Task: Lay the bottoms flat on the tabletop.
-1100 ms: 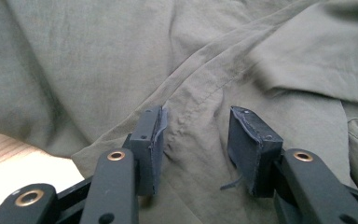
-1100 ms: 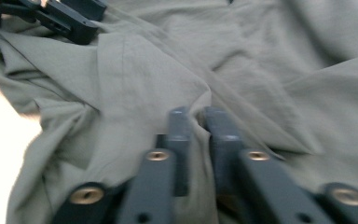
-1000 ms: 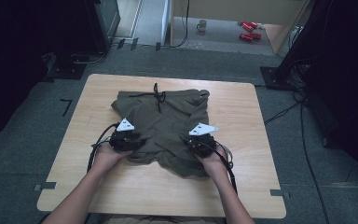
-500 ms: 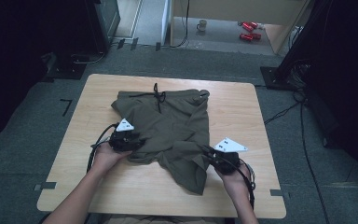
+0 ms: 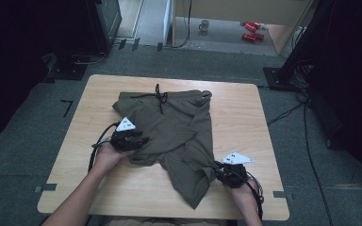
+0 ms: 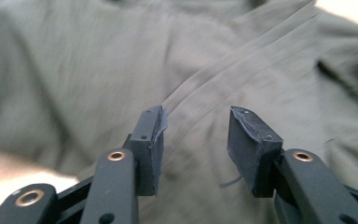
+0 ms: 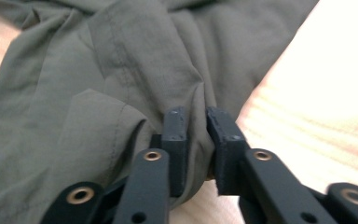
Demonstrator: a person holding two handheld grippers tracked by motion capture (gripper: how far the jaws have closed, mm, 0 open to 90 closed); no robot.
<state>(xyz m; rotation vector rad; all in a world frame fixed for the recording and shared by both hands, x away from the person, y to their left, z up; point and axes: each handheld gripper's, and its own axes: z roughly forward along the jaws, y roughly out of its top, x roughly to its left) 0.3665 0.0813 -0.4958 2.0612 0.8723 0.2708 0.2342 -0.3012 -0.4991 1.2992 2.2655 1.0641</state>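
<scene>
The shorts (image 5: 169, 134) lay mid-table (image 5: 245, 108), one leg dragged nearward. The right claw (image 7: 196, 122) pinched that leg's hem; the left claw (image 6: 195, 122) gaped just above the cloth, perhaps touching. Straightening seemed underway; next, lay the leg flat.

**Right gripper view: jaws closed on a fold of olive fabric**

The right gripper (image 7: 196, 122) rises from the bottom edge, its two black jaws drawn nearly together with a bunched fold of the olive-green garment (image 7: 121, 70) pinched between them. Brass-coloured rivets mark the jaw links. The cloth gathers into tight creases at the pinch and spreads outward to the upper left, where a stitched seam runs down a raised fold. A flatter flap lies left of the jaws. The pale wooden table (image 7: 321, 116) shows at the right, with a sliver at the upper left corner.
</scene>
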